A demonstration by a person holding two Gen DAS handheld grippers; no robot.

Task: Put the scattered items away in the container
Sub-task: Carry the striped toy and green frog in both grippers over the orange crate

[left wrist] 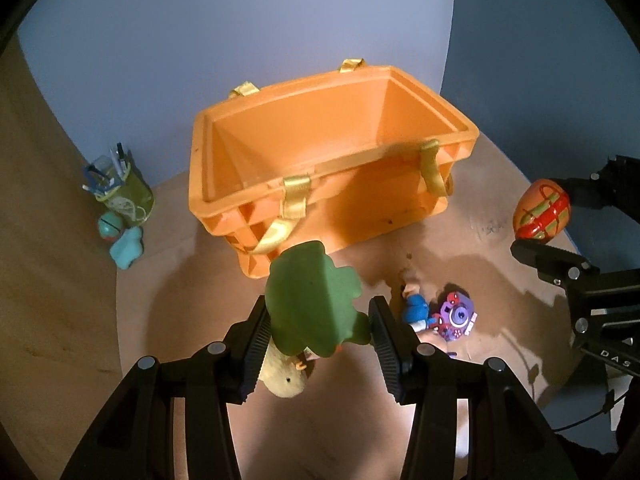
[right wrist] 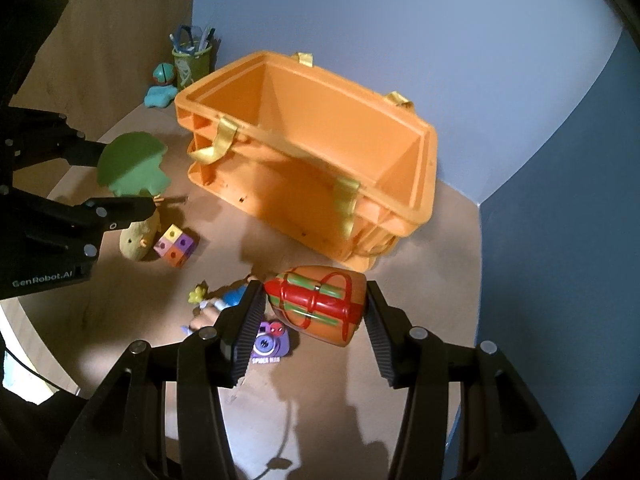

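Observation:
My left gripper (left wrist: 318, 308) is shut on a plush toy (left wrist: 308, 300) by its green top, and the toy's yellow body hangs below the fingers. The open orange basket (left wrist: 256, 120) with yellow straps stands just beyond it. My right gripper (right wrist: 314, 292) is shut on an orange toy with red and green stripes (right wrist: 320, 304), in front of the basket (right wrist: 424, 184). Each view shows the other gripper: the right one (left wrist: 542, 220) with the striped toy (left wrist: 540, 212) at the right edge, the left one (right wrist: 128, 180) with the plush (right wrist: 132, 168) at the left.
On the brown table lie a doll in blue (right wrist: 232, 296), a purple toy camera (right wrist: 270, 342), a small yellow figure (right wrist: 198, 292) and a coloured cube (right wrist: 176, 246). A green pen cup (right wrist: 192, 60) and two teal toys (right wrist: 160, 98) sit left of the basket, by the blue wall.

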